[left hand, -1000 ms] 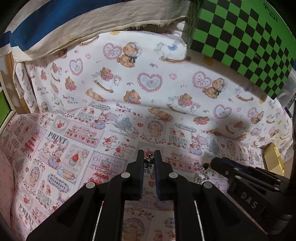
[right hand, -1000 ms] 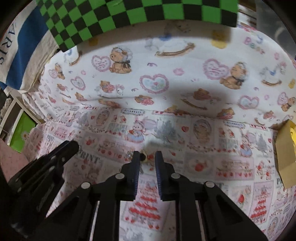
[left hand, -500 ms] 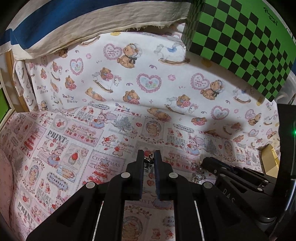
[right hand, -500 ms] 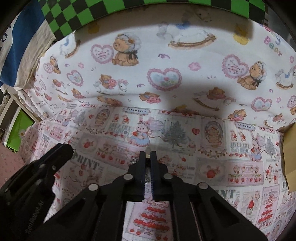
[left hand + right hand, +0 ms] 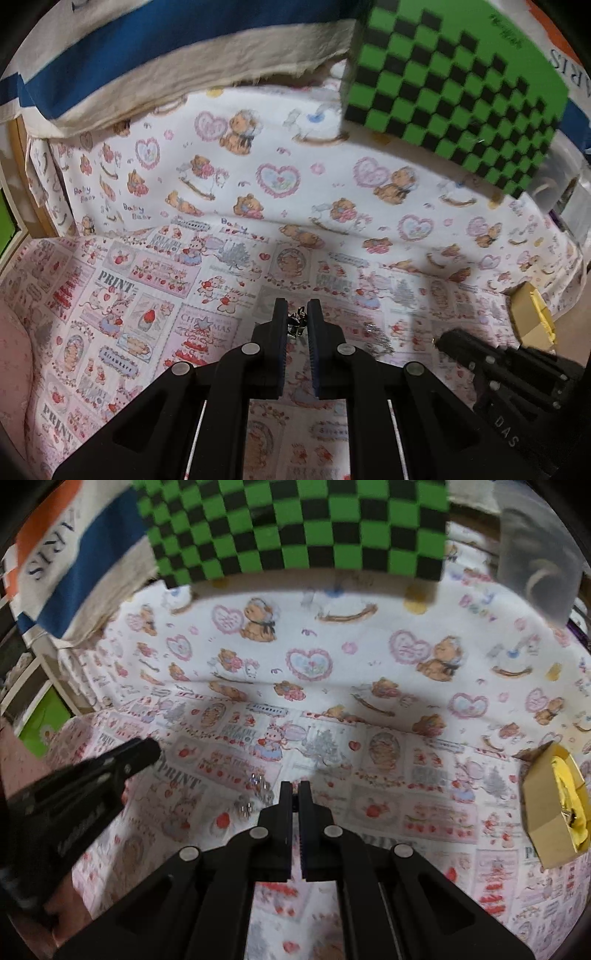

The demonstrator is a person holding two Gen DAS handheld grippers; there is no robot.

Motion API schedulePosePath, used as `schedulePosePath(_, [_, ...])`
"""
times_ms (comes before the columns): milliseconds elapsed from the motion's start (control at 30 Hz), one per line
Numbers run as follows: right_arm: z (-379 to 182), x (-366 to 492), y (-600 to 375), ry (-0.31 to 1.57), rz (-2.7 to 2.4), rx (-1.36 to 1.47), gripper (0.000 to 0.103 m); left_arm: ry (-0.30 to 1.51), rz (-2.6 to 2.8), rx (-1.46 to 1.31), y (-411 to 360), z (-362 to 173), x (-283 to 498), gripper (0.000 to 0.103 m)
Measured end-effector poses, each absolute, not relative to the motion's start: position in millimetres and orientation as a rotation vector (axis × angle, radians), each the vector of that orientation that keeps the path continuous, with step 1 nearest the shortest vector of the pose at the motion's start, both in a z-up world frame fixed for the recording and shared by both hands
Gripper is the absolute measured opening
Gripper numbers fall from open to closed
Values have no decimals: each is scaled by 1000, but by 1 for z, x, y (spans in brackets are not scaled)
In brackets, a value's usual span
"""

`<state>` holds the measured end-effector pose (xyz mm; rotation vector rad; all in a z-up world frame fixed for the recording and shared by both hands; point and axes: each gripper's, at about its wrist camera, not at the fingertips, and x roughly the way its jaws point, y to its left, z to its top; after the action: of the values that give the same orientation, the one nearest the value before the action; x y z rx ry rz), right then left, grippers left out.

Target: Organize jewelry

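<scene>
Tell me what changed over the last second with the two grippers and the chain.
The right gripper closed its jaws on one end of the silver chain and has begun lifting it off the printed cloth. The left gripper stayed clamped on the chain's other end, barely moving. The small yellow box and the green checkered box are where they were.

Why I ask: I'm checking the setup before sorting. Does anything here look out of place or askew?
Yes. A silvery chain lies loose in a crumpled heap on the printed cloth, not in the small yellow-lined box, which stands apart at the cloth's edge. One end is pinched in the left gripper.
</scene>
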<state>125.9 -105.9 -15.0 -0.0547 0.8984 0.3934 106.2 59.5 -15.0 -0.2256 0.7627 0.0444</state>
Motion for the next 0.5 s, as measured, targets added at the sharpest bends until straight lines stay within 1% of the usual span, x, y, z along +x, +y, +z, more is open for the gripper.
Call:
schedulePosePath(233, [-6,100,-140,878,421,-25,3,669,4,-232,55,14,83,9])
schedulePosePath(433, [19,76,-187,790,450,65,3,602,-3,-191,43,31,64,9])
schedulePosePath(500, [28,72,-206,754,449,110,3,547,-17,-179,37,44,51,9])
